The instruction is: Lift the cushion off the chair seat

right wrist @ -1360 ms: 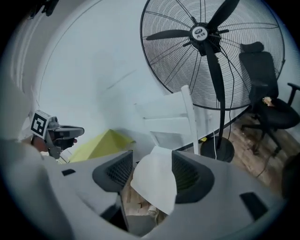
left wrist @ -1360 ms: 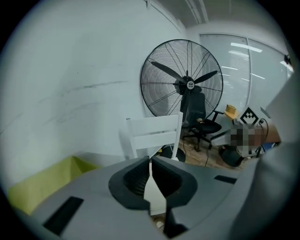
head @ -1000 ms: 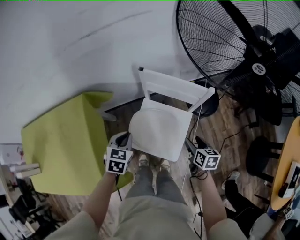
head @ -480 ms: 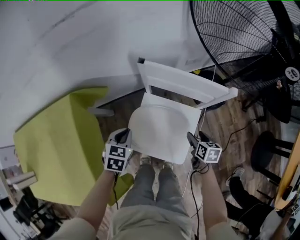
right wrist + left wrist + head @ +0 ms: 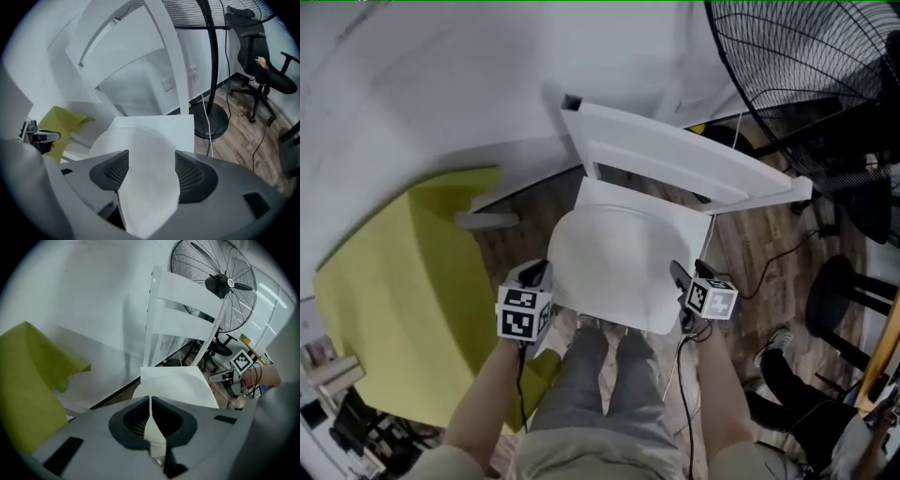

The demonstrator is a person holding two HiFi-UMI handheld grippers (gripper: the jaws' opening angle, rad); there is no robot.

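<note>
A round white cushion [image 5: 609, 267] lies on the seat of a white slat-back chair [image 5: 684, 155], its front edge hanging over the seat. My left gripper [image 5: 539, 281] is at the cushion's front left edge. In the left gripper view the jaws [image 5: 150, 399] are shut on a thin fold of the cushion [image 5: 183, 387]. My right gripper [image 5: 677, 277] is at the front right edge. Its jaws [image 5: 151, 164] are opening wide, with the cushion [image 5: 140, 150] lying between them.
A yellow-green upholstered block [image 5: 384, 291] stands close on the left. A large black floor fan [image 5: 806, 66] is behind the chair on the right, with cables [image 5: 769, 258] on the wood floor. The person's feet [image 5: 600, 323] are just under the seat's front. A black office chair [image 5: 267, 70] stands farther right.
Both grippers have sunk toward the chair seat, staying at the cushion's front corners. The chair now fills more of the head view.
</note>
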